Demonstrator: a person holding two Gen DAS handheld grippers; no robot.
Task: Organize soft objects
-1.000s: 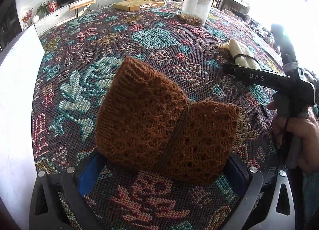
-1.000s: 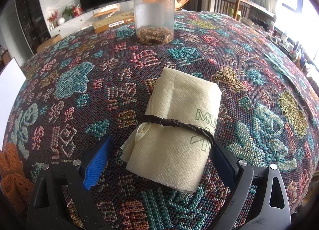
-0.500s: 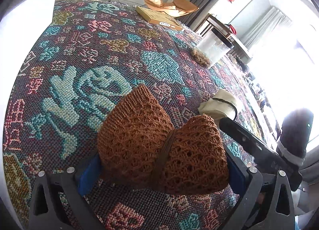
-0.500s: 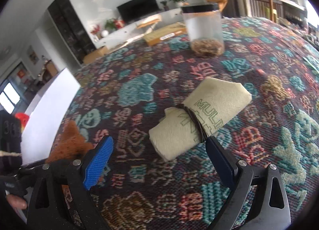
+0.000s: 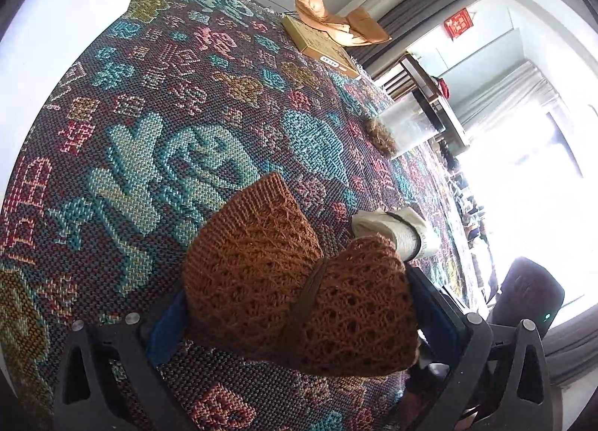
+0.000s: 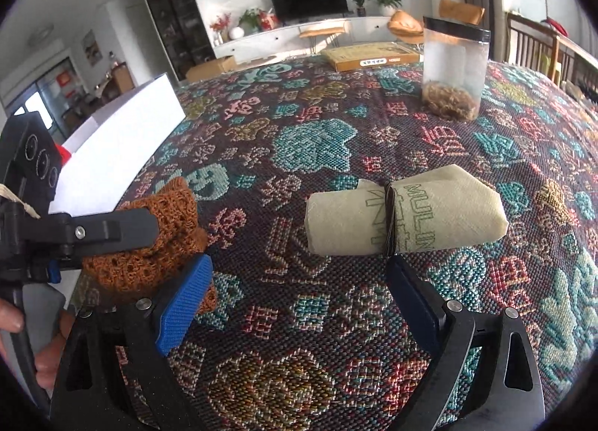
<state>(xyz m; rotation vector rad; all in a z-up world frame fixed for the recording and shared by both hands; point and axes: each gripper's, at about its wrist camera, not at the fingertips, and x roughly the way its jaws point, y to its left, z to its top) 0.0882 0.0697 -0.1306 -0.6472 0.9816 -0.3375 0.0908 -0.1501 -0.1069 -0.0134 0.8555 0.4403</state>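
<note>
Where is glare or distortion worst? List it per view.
Left wrist: the window blows out white, washing out the tablecloth edge beside it; fisheye bends the room. Right wrist: even light, print on the cream roll legible; corners vignette black.

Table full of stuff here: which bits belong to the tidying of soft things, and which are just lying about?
Part of the job:
- brown knitted bundle, between the left tongs
- cream cloth roll, tied with a band, lying ahead of the open right tongs

Just lying about:
- clear jar
- flat cardboard box
- white box
</note>
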